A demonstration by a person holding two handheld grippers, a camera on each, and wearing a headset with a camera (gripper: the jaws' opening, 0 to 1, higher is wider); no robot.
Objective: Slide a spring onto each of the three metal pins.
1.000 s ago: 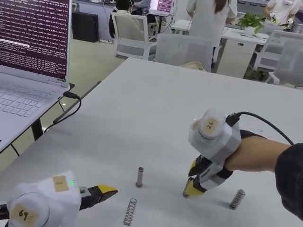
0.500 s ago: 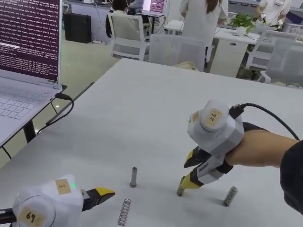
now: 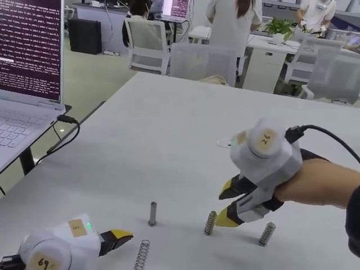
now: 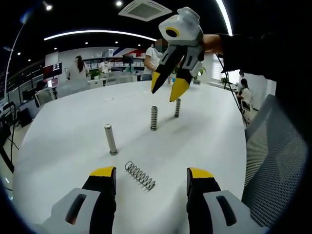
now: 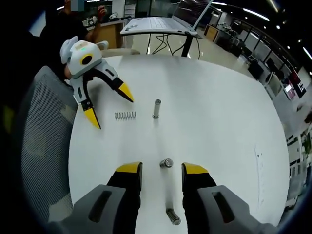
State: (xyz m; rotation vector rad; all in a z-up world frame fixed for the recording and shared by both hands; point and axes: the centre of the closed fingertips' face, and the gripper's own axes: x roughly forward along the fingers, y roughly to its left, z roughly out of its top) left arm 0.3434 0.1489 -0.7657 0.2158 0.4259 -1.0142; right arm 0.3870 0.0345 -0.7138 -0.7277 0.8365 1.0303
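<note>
The right gripper (image 3: pixel 224 207) hangs with its jaws spread (nothing held) just beside a spring-covered pin (image 3: pixel 210 223) standing on the white table (image 3: pixel 169 129). Another upright spring (image 3: pixel 267 234) stands near it; whether a pin is inside, I cannot tell. A bare pin (image 3: pixel 152 214) stands apart. The left gripper (image 4: pixel 151 171), jaws also apart, frames a loose spring (image 4: pixel 140 175) lying flat.

Bright, even light came from ceiling strips (image 4: pixel 97 35); the upright spring (image 3: pixel 210 223) cast only a faint, soft shadow on the white table (image 3: pixel 169 140). Both gripper views bowed at their edges.
</note>
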